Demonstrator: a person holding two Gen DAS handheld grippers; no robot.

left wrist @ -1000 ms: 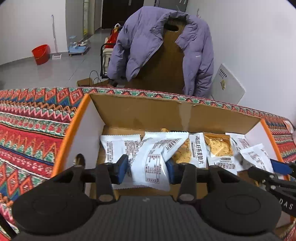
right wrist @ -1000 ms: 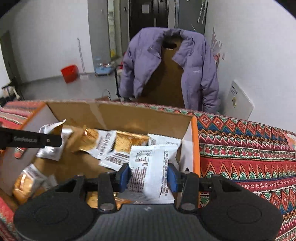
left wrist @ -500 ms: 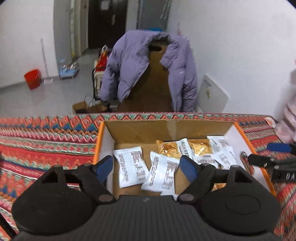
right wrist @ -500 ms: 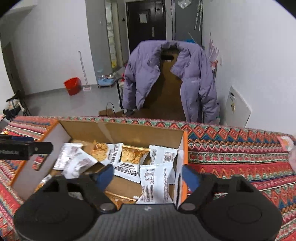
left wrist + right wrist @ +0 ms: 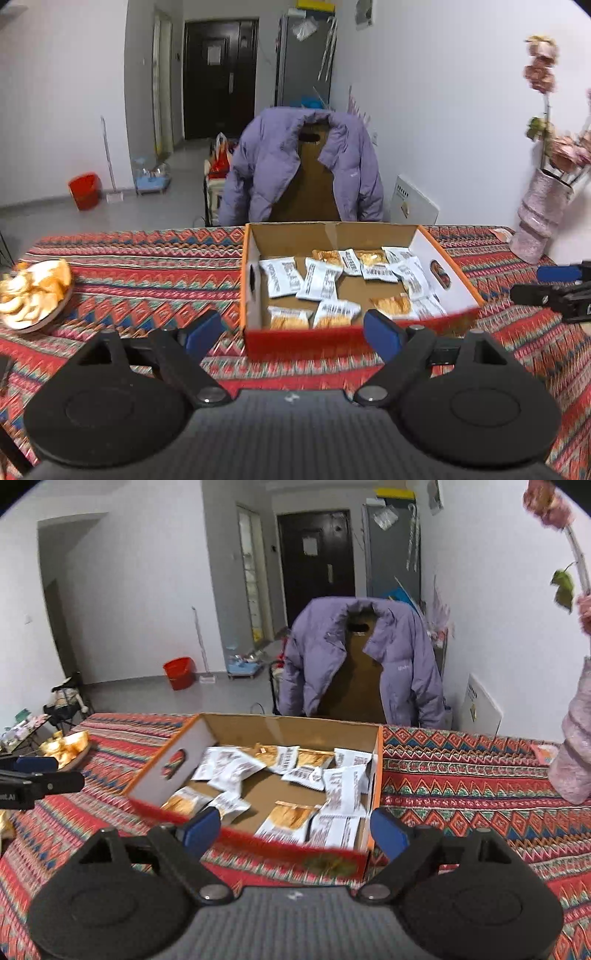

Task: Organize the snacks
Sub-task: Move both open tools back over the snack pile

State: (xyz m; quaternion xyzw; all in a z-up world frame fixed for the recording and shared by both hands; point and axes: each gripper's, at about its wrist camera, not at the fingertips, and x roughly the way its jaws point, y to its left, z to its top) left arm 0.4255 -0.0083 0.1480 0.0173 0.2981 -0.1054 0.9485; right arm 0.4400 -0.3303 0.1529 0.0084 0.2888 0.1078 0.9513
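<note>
My left gripper [image 5: 293, 330] now hangs back from the box [image 5: 255, 291], with its blue fingers [image 5: 203, 330] spread wide and nothing between them; a second ago it was down inside the box, pinching a white snack packet. My right gripper [image 5: 295, 830] has done the same: its fingers were clamped on another white packet then, and now they stand wide apart and empty, pulled back to the near edge of the box [image 5: 375, 775]. Both packets have been left inside, so the snacks [image 5: 319, 284] lie loose on the cardboard floor, white wrappers mixed with gold ones, some overlapping. From the right camera the snacks [image 5: 343, 790] pile more toward the right wall. The box sits on the patterned tablecloth [image 5: 147, 266], which shows far more now that I have drawn away. A plate of orange peel [image 5: 33, 291] has come into view at the far left of the table, well apart from the box, and a pink vase [image 5: 539, 221] stands at the far right corner. The purple jacket [image 5: 303, 162] hangs on the chair behind the table as before.
</note>
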